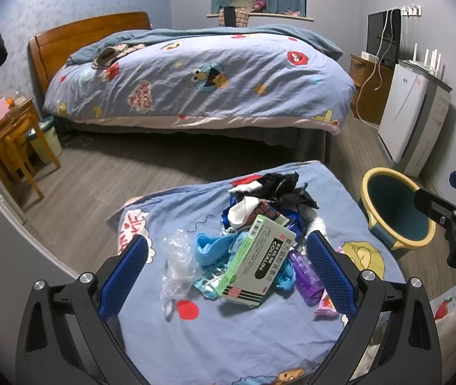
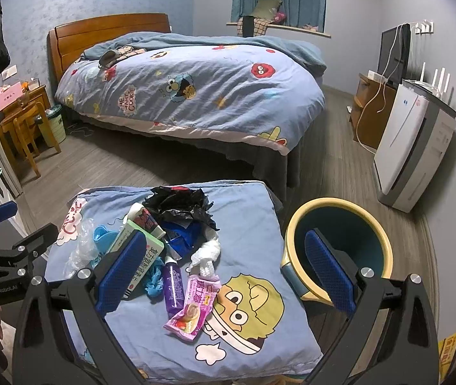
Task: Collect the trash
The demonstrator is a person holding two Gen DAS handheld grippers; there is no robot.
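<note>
Both sets of jaws are standing wide apart and gripping nothing: the left gripper (image 1: 226, 258) is hovering over the trash pile, the right gripper (image 2: 224, 260) between the pile and the bin (image 2: 295, 224).

The green box (image 1: 255, 261) is lying flat, its long axis running from near left to far right, black label reading "COLTALIN". Beside it the purple bottle (image 2: 173, 285) is pointing its cap away. The pink wrapper (image 2: 192, 308) is lying just beside the bottle. Behind them are sitting crumpled black plastic (image 2: 180, 203), clear film (image 1: 176, 263) and blue scraps, all on a cartoon-print cushion (image 2: 253, 224). The bed quilt (image 1: 196, 73) is reading "ME WANT COOKIE".
</note>
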